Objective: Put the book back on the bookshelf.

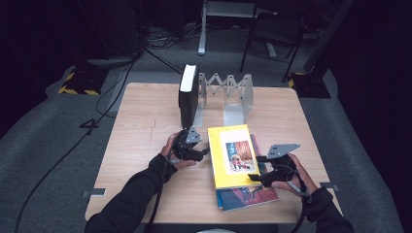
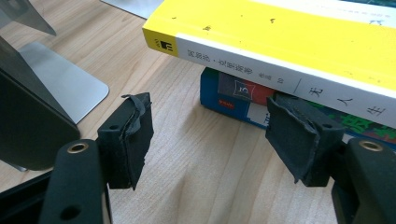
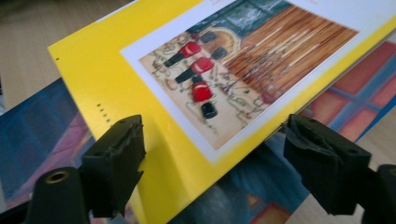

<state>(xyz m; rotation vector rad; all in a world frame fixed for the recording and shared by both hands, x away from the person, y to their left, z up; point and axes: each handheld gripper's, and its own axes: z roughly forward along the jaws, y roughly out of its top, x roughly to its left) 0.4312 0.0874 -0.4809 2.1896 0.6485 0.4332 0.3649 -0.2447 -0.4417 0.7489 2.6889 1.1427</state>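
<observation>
Your left gripper [image 1: 201, 153] and right gripper [image 1: 256, 177] are both black, each topped by a grey three-cornered plate. A black cable trails from each toward 6 o'clock, along your dark long sleeves [image 1: 138, 187]. Seen close up, each jaw ends in a black block faced with frayed black padding, and its arm carries a brass-ringed hole beside a plain round hole.

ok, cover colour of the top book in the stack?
Yellow, with a white panel framing an illustration; the top book shows it best in the right gripper view.
</observation>
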